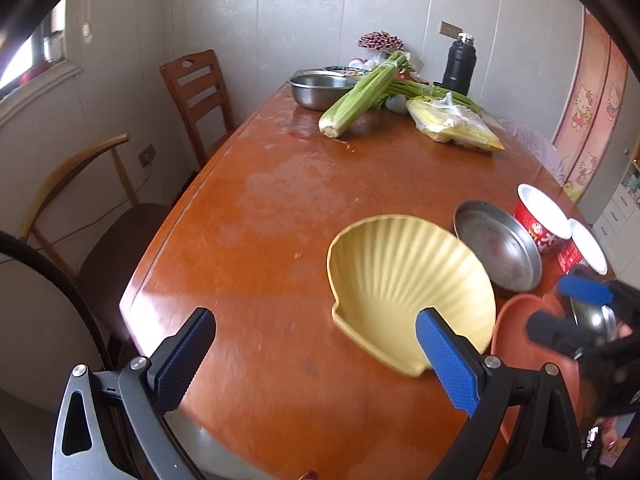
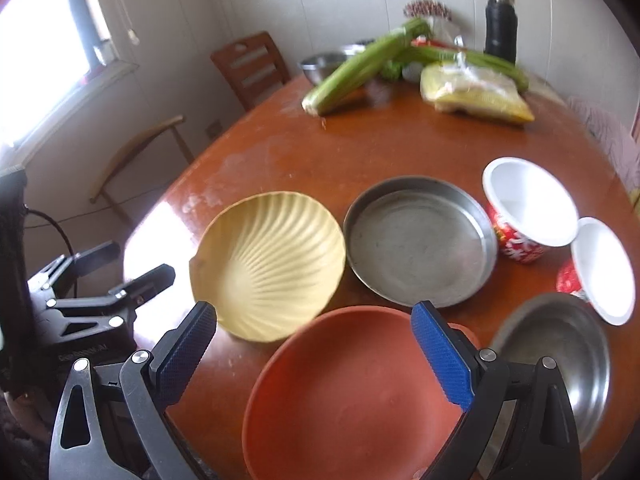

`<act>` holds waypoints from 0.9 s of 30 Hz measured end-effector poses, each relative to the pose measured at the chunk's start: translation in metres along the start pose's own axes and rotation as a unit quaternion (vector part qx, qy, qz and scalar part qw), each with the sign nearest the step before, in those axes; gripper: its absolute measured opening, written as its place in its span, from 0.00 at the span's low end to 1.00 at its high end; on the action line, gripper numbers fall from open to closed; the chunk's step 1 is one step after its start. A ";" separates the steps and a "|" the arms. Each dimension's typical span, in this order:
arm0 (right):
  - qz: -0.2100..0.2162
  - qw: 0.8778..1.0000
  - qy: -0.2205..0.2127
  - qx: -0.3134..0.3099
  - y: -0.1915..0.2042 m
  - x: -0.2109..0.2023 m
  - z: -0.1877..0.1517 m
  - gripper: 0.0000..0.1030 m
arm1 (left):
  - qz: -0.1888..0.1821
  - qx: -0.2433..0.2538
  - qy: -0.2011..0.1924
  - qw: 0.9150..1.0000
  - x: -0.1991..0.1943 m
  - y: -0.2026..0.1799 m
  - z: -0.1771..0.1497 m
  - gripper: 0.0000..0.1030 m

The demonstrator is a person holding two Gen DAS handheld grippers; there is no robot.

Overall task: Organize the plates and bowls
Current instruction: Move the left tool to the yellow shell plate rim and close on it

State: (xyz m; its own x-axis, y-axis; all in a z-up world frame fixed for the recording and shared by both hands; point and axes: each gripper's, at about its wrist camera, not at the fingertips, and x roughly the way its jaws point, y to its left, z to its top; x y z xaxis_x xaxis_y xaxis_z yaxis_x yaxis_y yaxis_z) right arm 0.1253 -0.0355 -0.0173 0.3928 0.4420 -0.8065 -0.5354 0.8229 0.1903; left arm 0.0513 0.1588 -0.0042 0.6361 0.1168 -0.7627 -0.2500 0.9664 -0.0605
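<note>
Jaws are gaping wide on both: the left gripper [image 1: 316, 330] is hovering empty beside the yellow shell plate [image 2: 268, 266], the right gripper [image 2: 314, 322] is hanging over the terracotta bowl [image 2: 352, 396]. Rightward are sitting the steel pan [image 2: 420, 240], then red-printed cups [image 2: 528, 208], lettering unreadable.

We see pale panelled walls [image 1: 304, 12] meeting in a corner; a bright window [image 2: 44, 52] on the left throws glare across the worn orange-brown table [image 1: 256, 216]; a slatted wooden chair [image 1: 198, 92] stands by the table's far left edge; nearer us sits a curved-back chair [image 1: 80, 184] with a dark seat; a pink cartoon-cat door [image 1: 592, 120] closes the right side.
</note>
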 end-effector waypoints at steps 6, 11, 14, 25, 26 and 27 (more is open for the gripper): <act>-0.010 0.999 0.039 0.006 0.002 0.029 0.010 0.72 | -0.014 0.013 0.024 1.000 0.029 0.005 0.015 0.98; -0.014 0.997 0.071 0.002 0.003 0.048 0.013 0.59 | -0.030 0.015 0.040 0.999 0.046 0.007 0.017 0.98; -0.028 0.996 0.080 -0.003 0.008 0.057 0.015 0.55 | -0.040 0.018 0.051 0.998 0.055 0.007 0.019 0.96; -0.042 0.995 0.094 -0.002 0.009 0.074 0.023 0.46 | -0.051 0.013 0.079 0.996 0.077 0.007 0.027 0.45; -0.040 0.995 0.096 0.001 0.008 0.075 0.024 0.46 | -0.052 0.011 0.083 0.995 0.080 0.008 0.028 0.40; -0.038 0.995 0.096 0.001 0.008 0.076 0.024 0.46 | -0.056 0.008 0.088 0.995 0.082 0.008 0.028 0.38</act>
State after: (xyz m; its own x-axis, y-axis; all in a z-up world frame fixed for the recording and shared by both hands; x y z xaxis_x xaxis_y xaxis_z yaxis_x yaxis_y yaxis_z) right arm 0.1688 0.0134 -0.0630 0.2811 0.3027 -0.9107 -0.5090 0.8515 0.1259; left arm 0.1219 0.1826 -0.0495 0.5211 -0.0320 -0.8529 -0.1718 0.9749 -0.1415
